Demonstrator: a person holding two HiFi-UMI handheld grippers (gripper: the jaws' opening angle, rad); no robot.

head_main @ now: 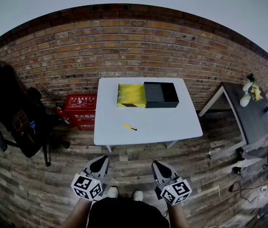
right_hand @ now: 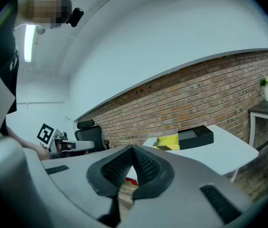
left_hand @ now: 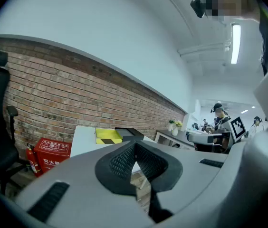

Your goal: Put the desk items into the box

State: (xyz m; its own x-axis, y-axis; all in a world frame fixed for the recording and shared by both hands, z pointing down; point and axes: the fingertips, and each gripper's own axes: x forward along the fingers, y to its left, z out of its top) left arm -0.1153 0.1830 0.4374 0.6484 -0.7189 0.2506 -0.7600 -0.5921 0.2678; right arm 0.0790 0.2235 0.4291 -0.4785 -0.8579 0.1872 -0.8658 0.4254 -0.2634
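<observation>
A white table [head_main: 148,122] stands against the brick wall, well ahead of both grippers. At its back sit a black open box [head_main: 161,94] and, touching its left side, a yellow box with a black stripe [head_main: 131,95]. A small yellow pen-like item [head_main: 129,127] lies near the table's middle. My left gripper [head_main: 104,159] and right gripper [head_main: 156,164] hang low over the wooden floor, short of the table, both shut with nothing held. The left gripper view shows its jaws [left_hand: 135,144] meeting, with the yellow box [left_hand: 108,136] beyond. The right gripper [right_hand: 133,148] faces the black box [right_hand: 196,136].
A red fire-equipment case [head_main: 81,109] stands on the floor left of the table. A black office chair [head_main: 15,113] is further left. A grey side table [head_main: 250,113] with white vases is at the right. Cables lie on the floor at lower right.
</observation>
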